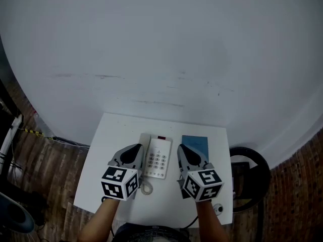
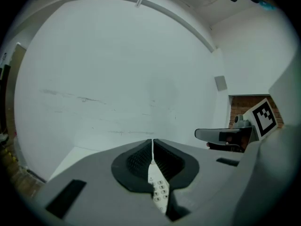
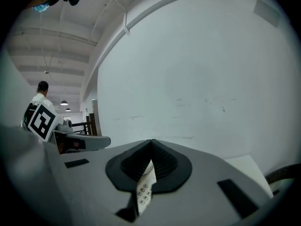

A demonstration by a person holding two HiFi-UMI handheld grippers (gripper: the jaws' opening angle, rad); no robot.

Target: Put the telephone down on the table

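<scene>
Head view: shows telephone (image 1: 157, 158) flat on table (image 1: 113, 132), between left hand-held gripper (image 1: 138, 148) and right hand-held gripper (image 1: 182, 150). Left gripper view: closed tight on nothing, telephone (image 2: 159, 192) glimpsed below. Right gripper view: likewise closed, empty, telephone (image 3: 145, 188) below.

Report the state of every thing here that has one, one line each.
Telephone: flat on the table, keypad up, not held.
Cord: coiled, lying on the table.
Blue card: flat on the table.
Left gripper: shut, empty.
Right gripper: shut, empty.
</scene>
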